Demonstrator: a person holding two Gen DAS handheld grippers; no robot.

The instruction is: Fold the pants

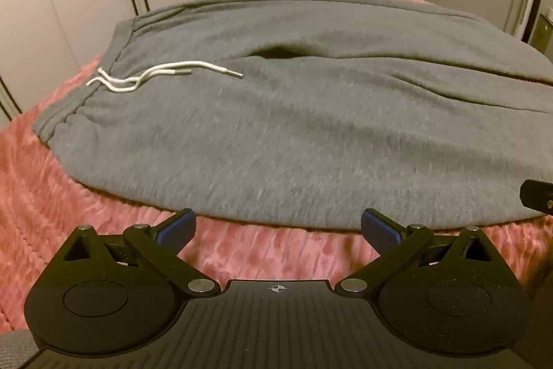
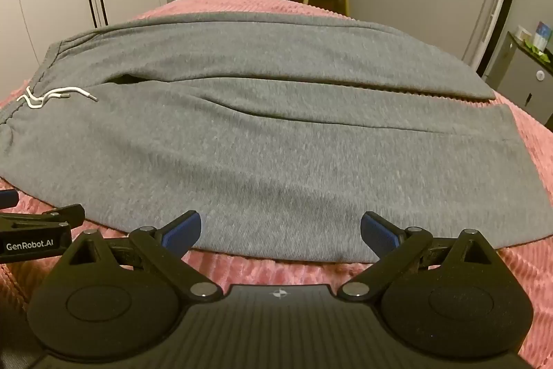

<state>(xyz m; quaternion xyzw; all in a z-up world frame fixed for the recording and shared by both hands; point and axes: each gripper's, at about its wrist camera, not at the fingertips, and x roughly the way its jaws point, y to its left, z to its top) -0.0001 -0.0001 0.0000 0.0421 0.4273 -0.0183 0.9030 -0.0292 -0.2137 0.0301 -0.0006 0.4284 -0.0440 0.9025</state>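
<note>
Jaws spread wide (both grippers), near edge of grey pants (image 1: 276, 134) just ahead.

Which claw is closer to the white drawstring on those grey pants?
The left claw. It sits near the pants' front edge, closer to the waistband end where the drawstring lies. The right claw is further along the leg.

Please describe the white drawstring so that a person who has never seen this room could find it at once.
Look at the pink blanket that covers the bed; grey pants lie flat across it. Follow the pants to the gathered waistband at their left end. The drawstring lies there in two loose strands with metal tips, the only white thing on the grey cloth.
</note>
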